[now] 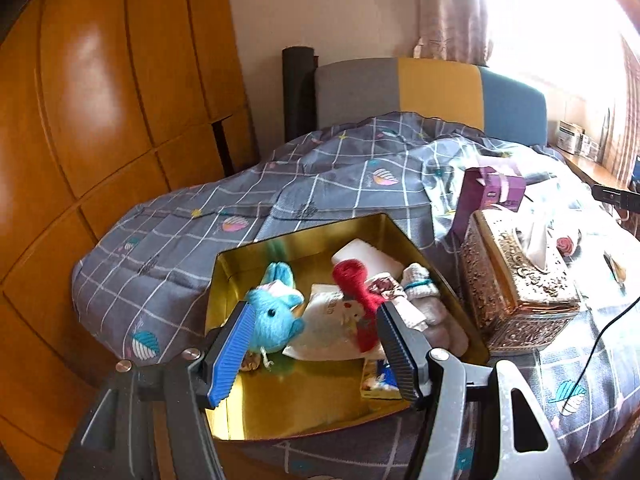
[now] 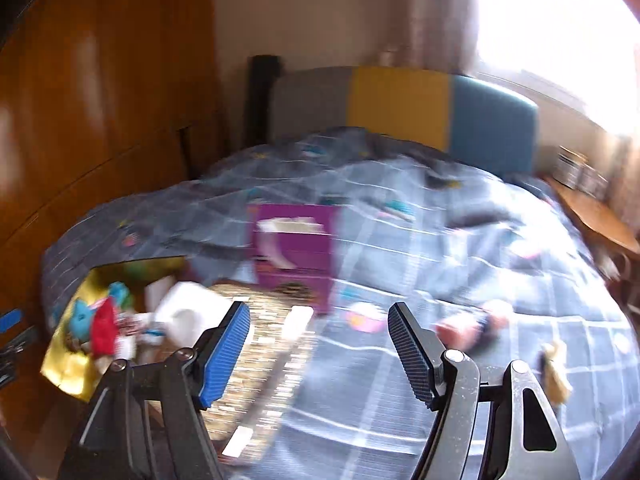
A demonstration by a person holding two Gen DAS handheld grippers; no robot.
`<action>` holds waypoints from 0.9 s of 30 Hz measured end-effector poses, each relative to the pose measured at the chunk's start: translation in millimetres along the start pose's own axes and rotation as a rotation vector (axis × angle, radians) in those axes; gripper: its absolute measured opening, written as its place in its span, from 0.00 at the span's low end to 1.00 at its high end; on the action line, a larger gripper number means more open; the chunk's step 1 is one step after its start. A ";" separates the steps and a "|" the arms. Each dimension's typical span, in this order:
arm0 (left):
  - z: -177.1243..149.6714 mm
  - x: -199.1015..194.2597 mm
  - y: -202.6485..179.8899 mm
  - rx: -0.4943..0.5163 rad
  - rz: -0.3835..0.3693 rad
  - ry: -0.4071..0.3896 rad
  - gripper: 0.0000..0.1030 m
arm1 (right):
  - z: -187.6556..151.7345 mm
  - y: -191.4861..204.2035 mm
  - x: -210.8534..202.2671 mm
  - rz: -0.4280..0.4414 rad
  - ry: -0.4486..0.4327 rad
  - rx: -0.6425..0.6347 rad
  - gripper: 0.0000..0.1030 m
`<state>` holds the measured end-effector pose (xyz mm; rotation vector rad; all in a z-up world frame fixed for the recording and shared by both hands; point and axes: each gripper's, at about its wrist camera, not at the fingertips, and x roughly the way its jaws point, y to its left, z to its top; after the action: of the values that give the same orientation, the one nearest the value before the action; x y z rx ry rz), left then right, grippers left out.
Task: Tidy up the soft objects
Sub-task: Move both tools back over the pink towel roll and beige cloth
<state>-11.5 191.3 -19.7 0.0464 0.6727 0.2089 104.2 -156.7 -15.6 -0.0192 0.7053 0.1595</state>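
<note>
A gold tin box (image 1: 256, 256) sits on the bed and holds a blue knitted toy (image 1: 272, 320), a red yarn toy (image 1: 354, 280), a white pouch (image 1: 332, 328) and white socks (image 1: 424, 292). My left gripper (image 1: 316, 340) is open just above the tin, with the blue toy right beside its left finger. My right gripper (image 2: 320, 344) is open and empty over the bedspread; its view is blurred. The tin (image 2: 72, 368) lies at its far left. A small pink soft object (image 2: 468, 328) and a yellowish one (image 2: 556, 372) lie on the bed to the right.
An ornate gold tissue box (image 1: 516, 292) stands right of the tin, with a purple box (image 1: 488, 192) behind it. A black cable (image 1: 600, 332) runs over the grey checked bedspread (image 1: 320, 184). A wooden wardrobe (image 1: 100, 120) stands to the left, with a headboard (image 1: 432, 92) behind.
</note>
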 end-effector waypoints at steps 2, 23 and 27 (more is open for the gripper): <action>4.3 -1.4 -7.0 0.018 -0.008 -0.006 0.62 | -2.0 -24.8 -0.9 -0.049 0.002 0.043 0.71; 50.9 -12.3 -105.0 0.254 -0.114 -0.079 0.62 | -66.3 -247.4 25.6 -0.401 0.101 0.490 0.72; 59.6 -11.6 -133.1 0.307 -0.147 -0.092 0.62 | -83.4 -268.1 25.8 -0.405 0.132 0.605 0.72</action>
<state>40.3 60.2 19.4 0.2980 0.6092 -0.0390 110.7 -423.8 -105.6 0.4067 0.8441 -0.4497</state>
